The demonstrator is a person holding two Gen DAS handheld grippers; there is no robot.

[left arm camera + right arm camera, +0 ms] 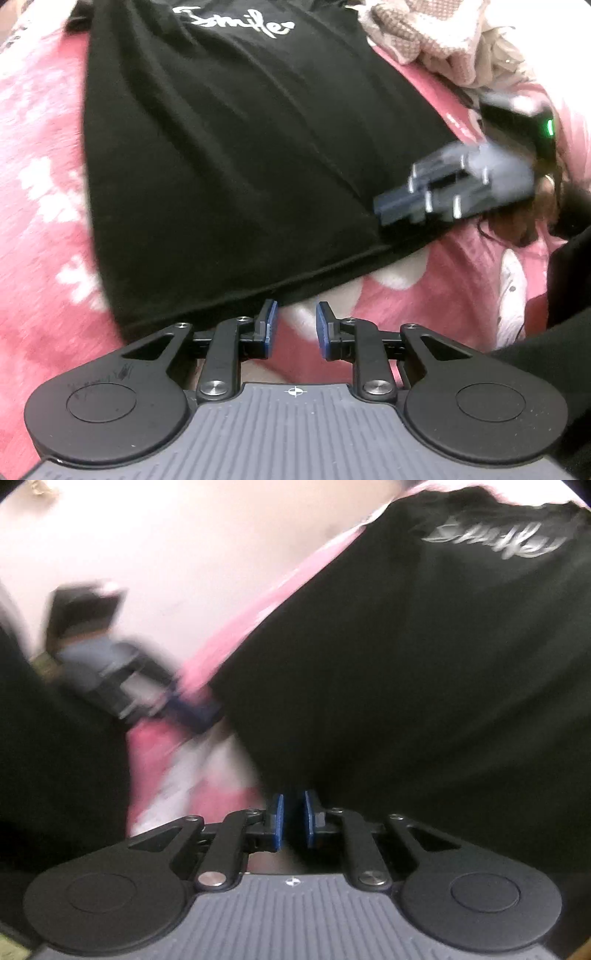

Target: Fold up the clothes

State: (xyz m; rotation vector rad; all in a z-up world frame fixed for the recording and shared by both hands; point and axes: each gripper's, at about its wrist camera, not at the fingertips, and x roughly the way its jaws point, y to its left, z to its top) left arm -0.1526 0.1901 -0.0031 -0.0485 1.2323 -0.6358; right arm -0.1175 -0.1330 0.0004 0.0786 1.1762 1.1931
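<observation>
Shirt, black w/ white script, lies flat on pink-white blanket. Left gripper at 6 o'clock by hem, jaws apart, nothing between. Only left cam shows knit pile at 1 o'clock. Right gripper: narrow gap over shirt edge, grip unclear; blurred pic.
</observation>
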